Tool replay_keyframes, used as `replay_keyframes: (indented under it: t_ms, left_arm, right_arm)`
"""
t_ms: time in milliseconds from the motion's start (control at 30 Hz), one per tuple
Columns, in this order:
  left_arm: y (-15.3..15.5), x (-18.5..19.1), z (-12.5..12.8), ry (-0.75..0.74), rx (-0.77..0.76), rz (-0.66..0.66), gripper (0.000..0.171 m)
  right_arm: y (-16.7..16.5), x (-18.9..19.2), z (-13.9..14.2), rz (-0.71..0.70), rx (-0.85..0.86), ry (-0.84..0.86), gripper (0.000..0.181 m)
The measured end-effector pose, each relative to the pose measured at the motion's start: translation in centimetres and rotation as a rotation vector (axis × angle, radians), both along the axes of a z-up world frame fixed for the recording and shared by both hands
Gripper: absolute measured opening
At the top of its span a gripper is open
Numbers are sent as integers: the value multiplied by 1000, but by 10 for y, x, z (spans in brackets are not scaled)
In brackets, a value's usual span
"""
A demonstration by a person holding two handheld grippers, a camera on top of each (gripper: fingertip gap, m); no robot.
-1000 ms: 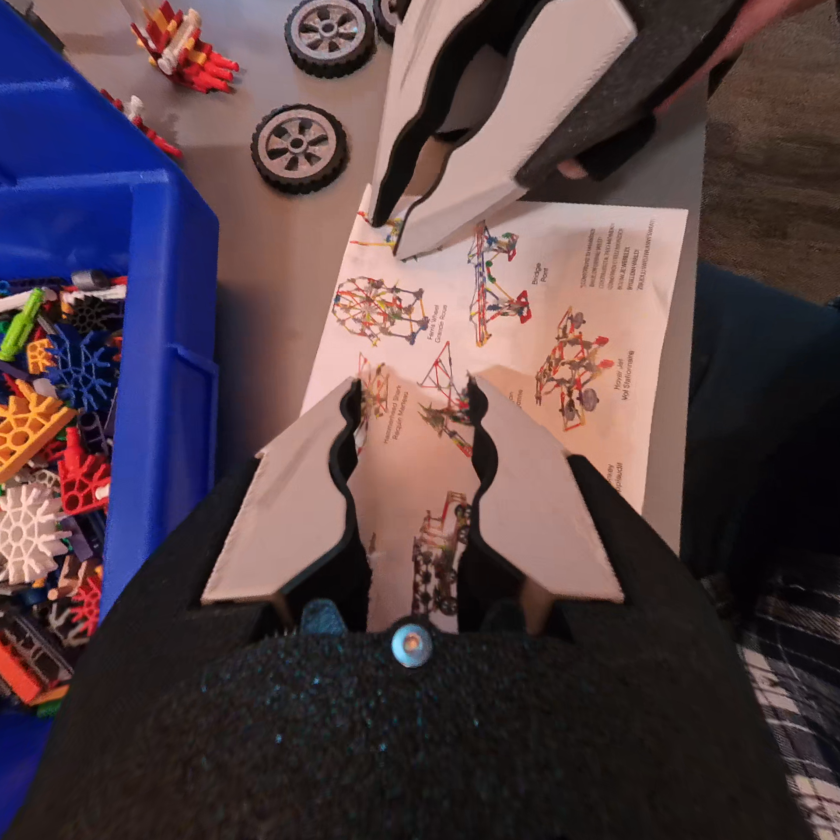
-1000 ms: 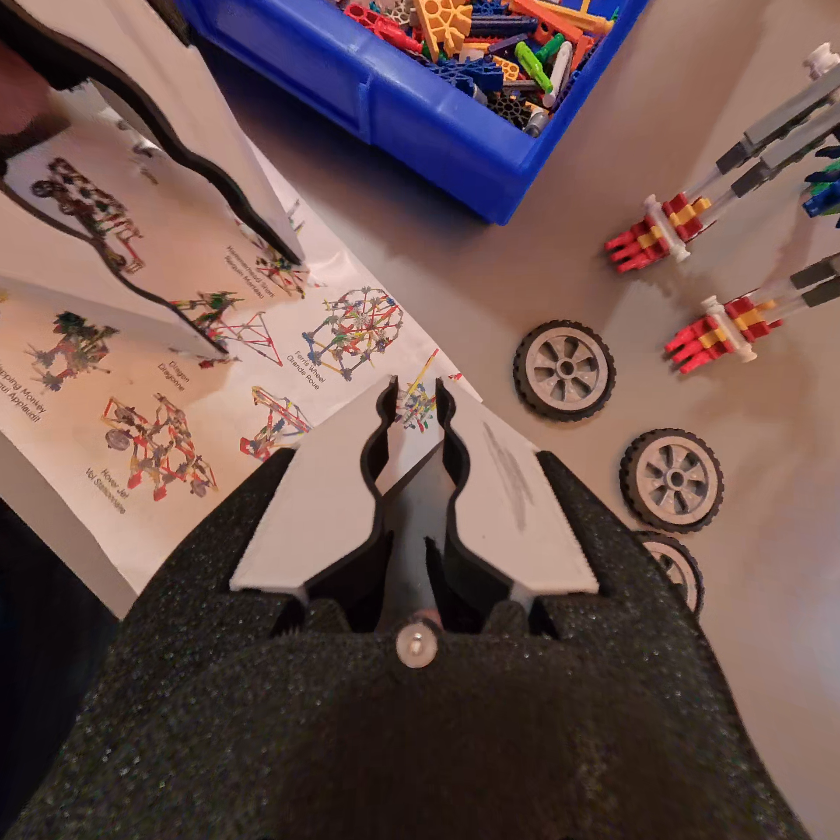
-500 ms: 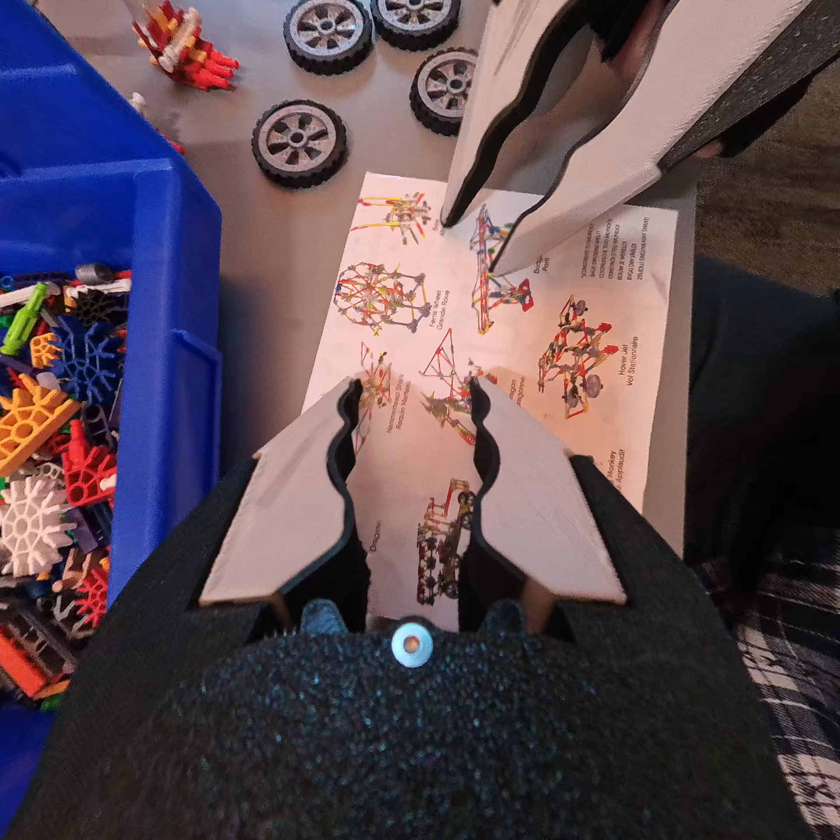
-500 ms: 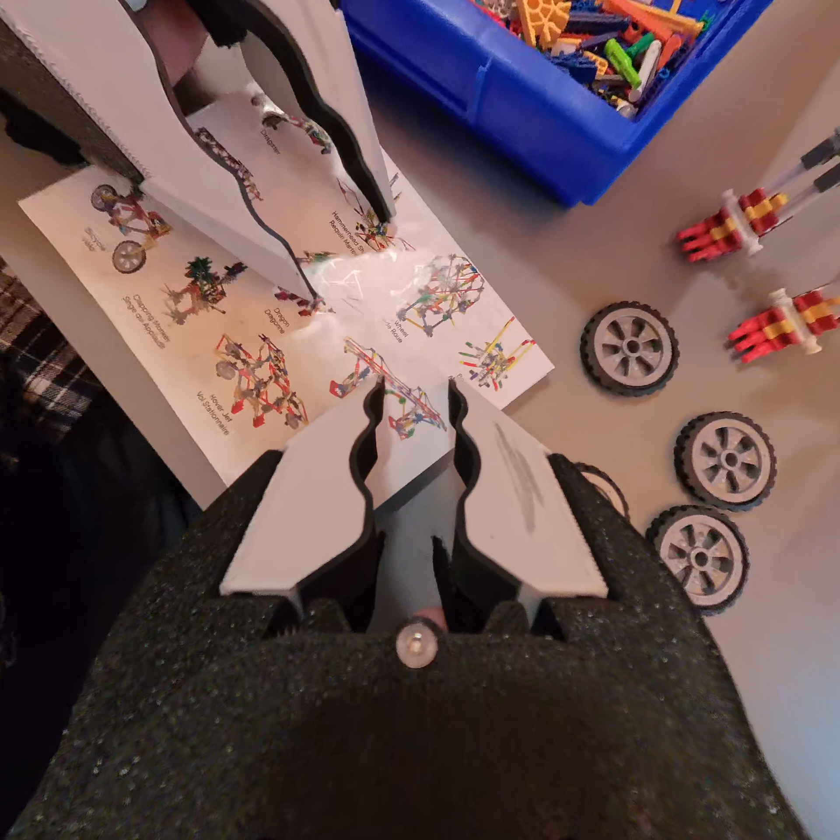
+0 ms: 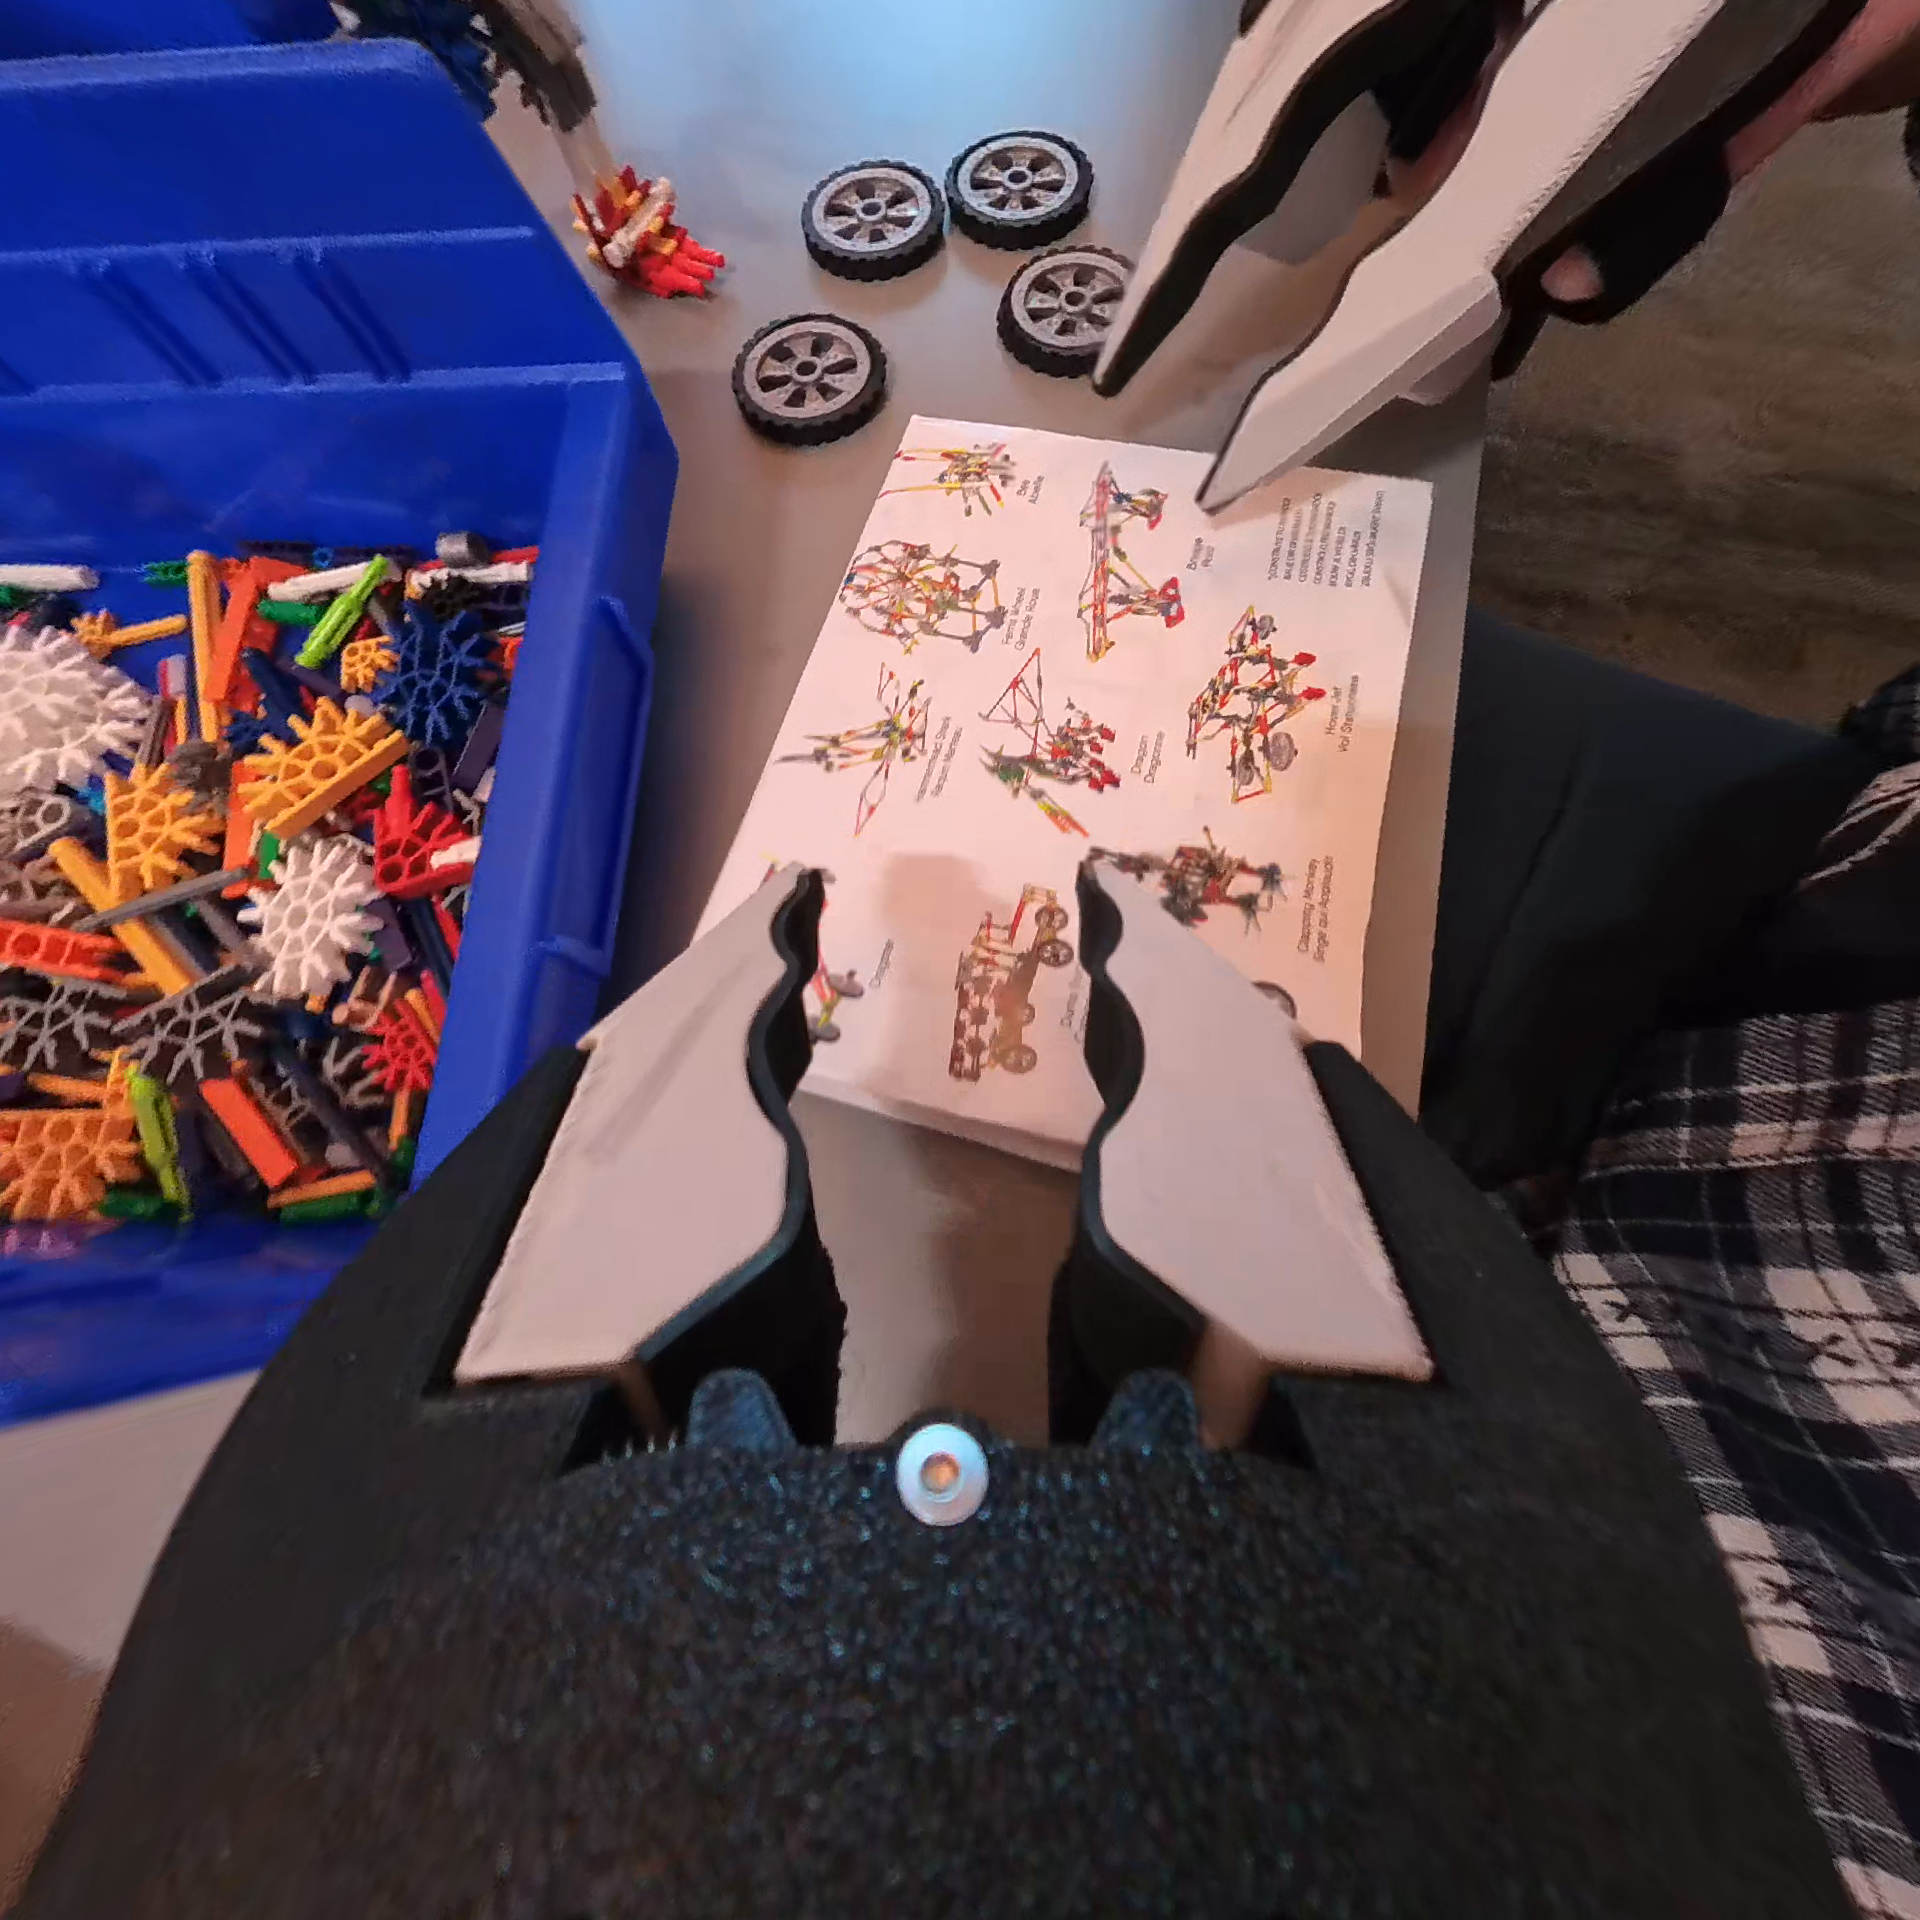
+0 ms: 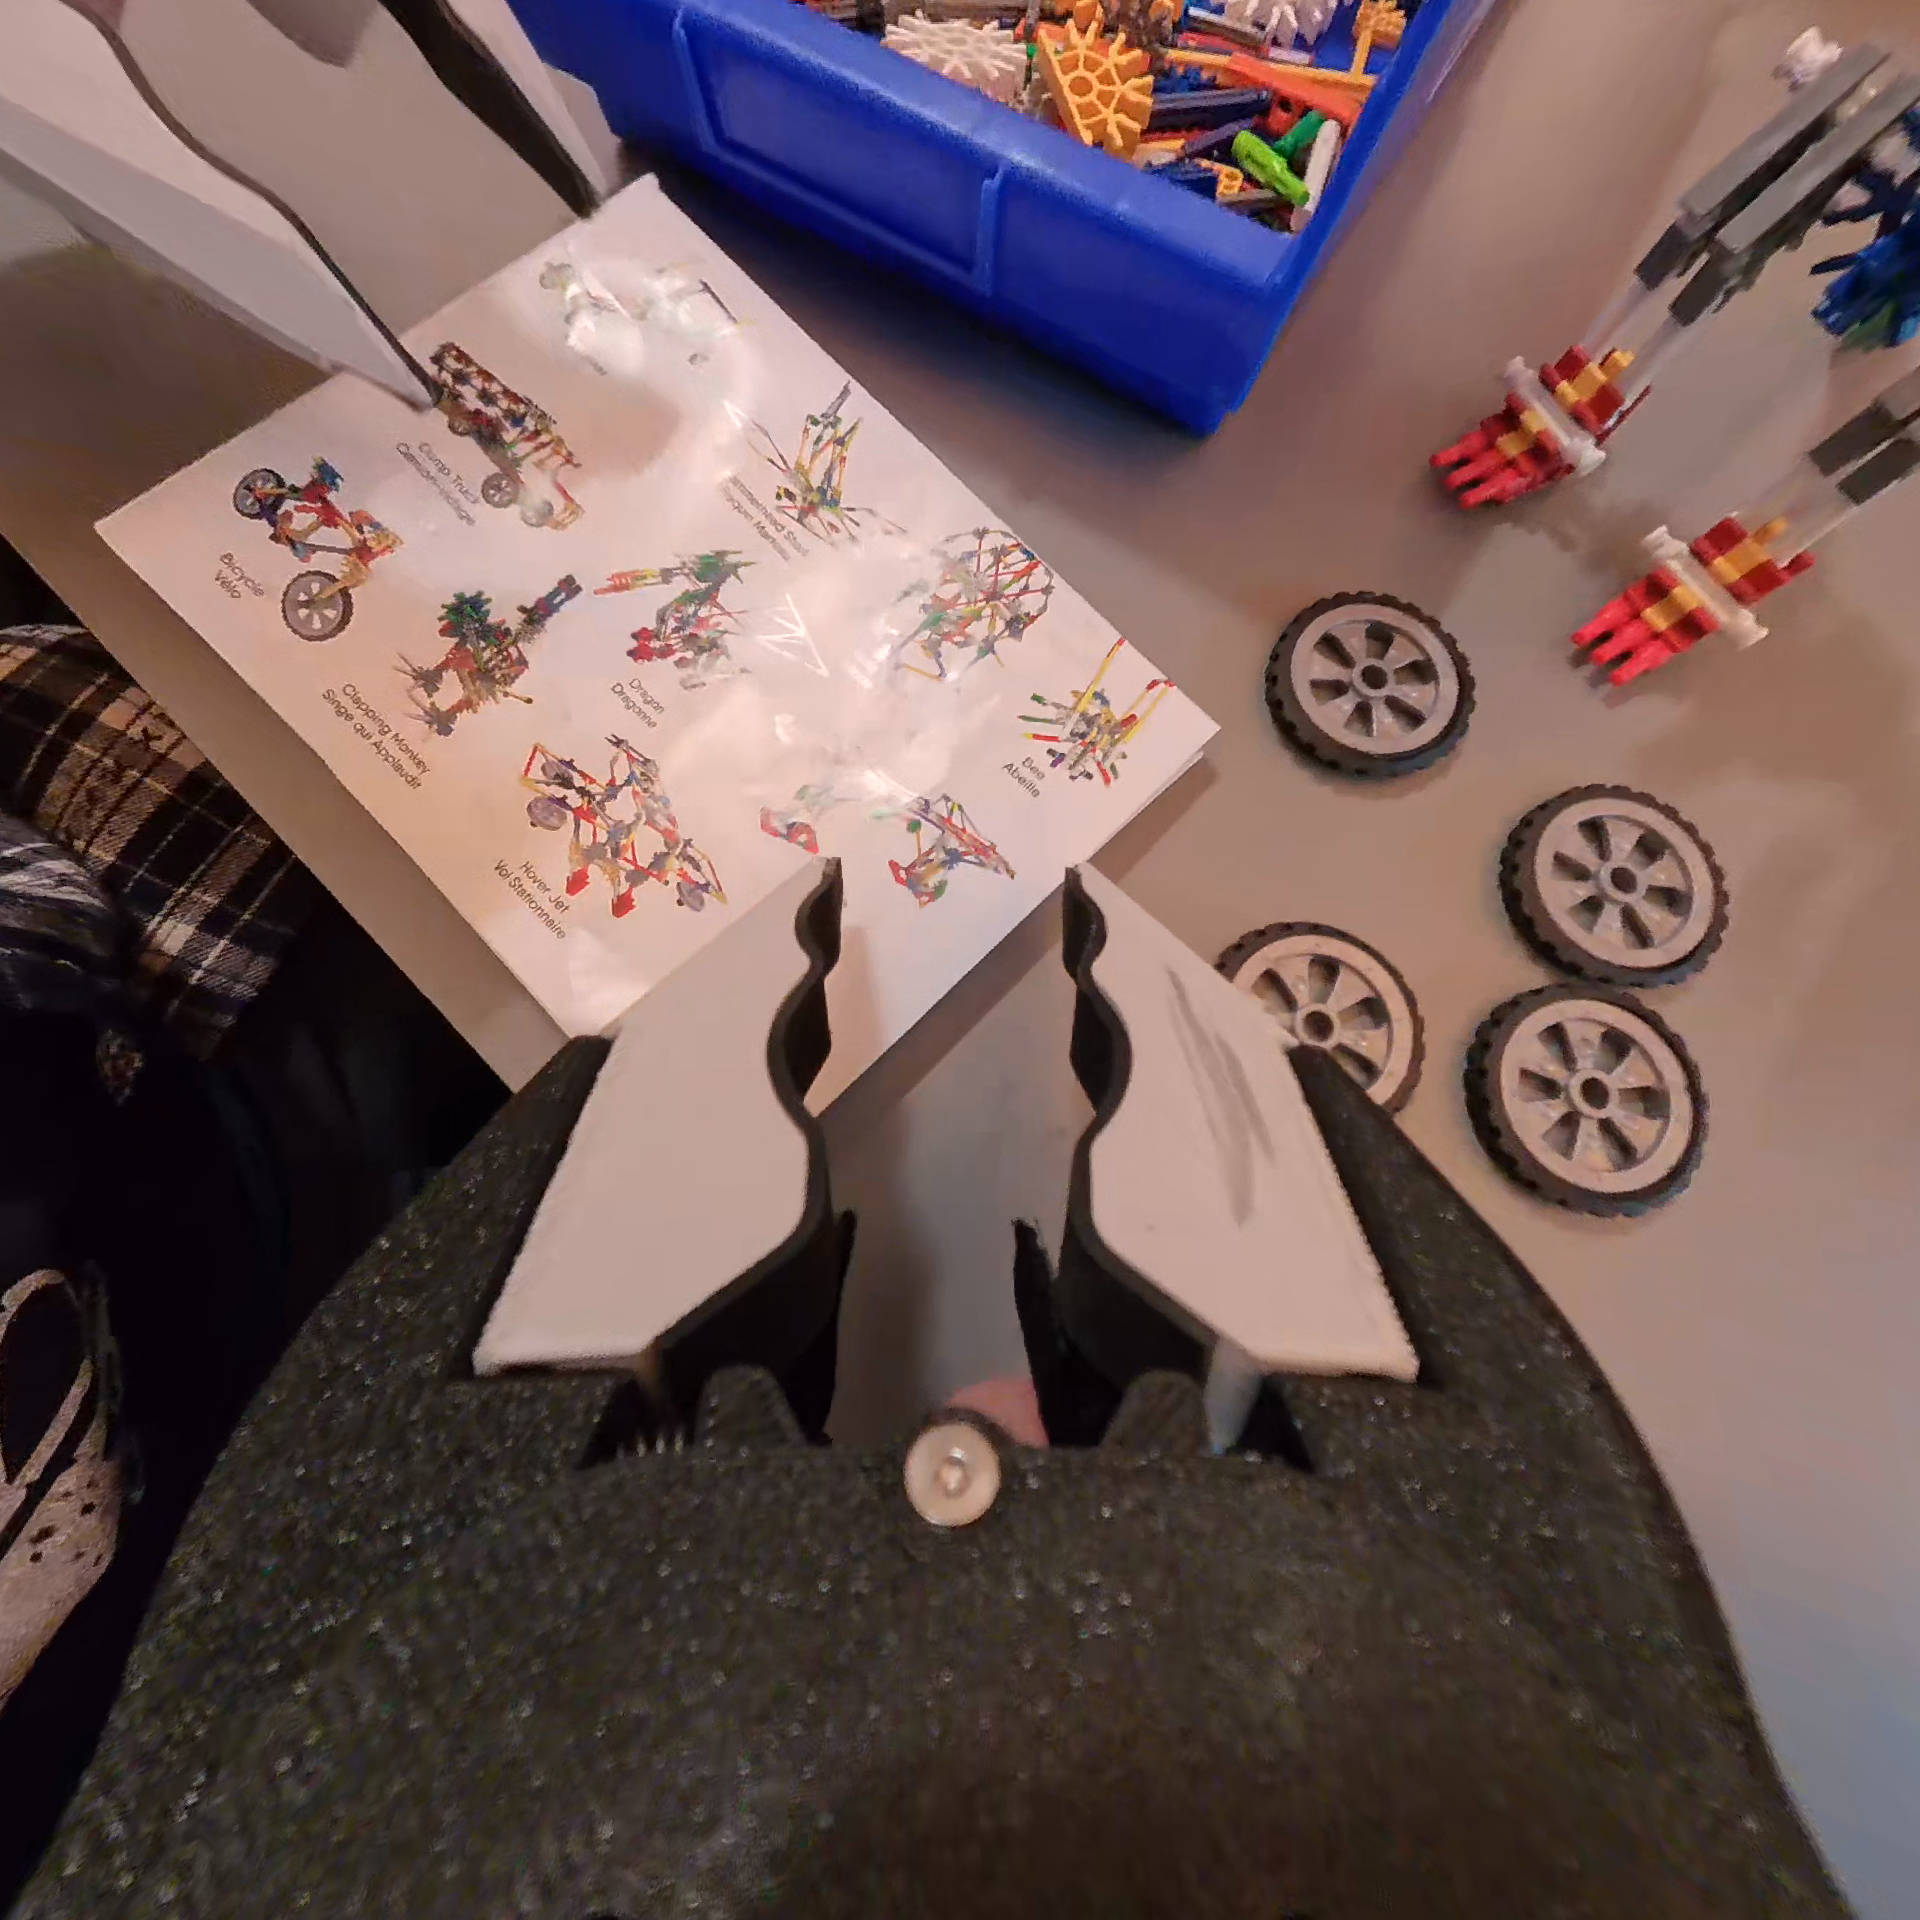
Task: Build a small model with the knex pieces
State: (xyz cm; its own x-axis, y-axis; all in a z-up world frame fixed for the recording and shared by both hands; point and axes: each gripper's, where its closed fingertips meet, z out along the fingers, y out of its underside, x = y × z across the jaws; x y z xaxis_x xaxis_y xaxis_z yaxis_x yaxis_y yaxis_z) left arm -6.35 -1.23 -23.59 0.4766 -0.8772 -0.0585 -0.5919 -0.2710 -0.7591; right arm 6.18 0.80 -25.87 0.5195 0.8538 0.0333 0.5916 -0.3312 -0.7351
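A hobby or play corner, likely at home: a grey desk (image 6: 1299,499) carries a blue bin (image 5: 561,644) of plastic construction pieces, loose toy wheels (image 6: 1369,684) and a picture sheet (image 6: 665,623), with carpet (image 5: 1704,499) beyond.

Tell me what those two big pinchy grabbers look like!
Each hand-held gripper has a bumpy, speckled black body with a small silver screw in the middle. Two flat pale grey fingers stick out, pointed at the tips, with wavy black rubbery edges inside. The left hand-held gripper looks clean. The right hand-held gripper has a grey scuff on one finger.
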Motion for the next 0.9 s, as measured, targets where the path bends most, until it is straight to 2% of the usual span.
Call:
replay_keyframes:
  t_ms: [200, 333, 600, 767, 833, 900]
  left_arm:
    - [-11, -17, -11, -6, -62, 39, 49]
    - [-23, -24, -25, 41, -95, 36, 49]
    - [-39, -71, -39, 116, -164, 122, 47]
    - [-31, -110, -36, 127, -160, 269, 45]
    - [-31, -126, -31, 164, -126, 313, 46]
    - [-33, -132, -20, 132, -102, 330, 46]
  right_arm:
    - [-9, -4, -20, 14, -38, -57, 47]
    - [-18, -18, -19, 38, -45, -36, 46]
    - [-31, -68, -19, 85, -11, -50, 46]
    - [-35, -111, -19, 130, -6, -41, 50]
    - [-36, -118, -16, 149, 11, -44, 52]
    - [-37, -117, -11, 148, 20, -39, 54]
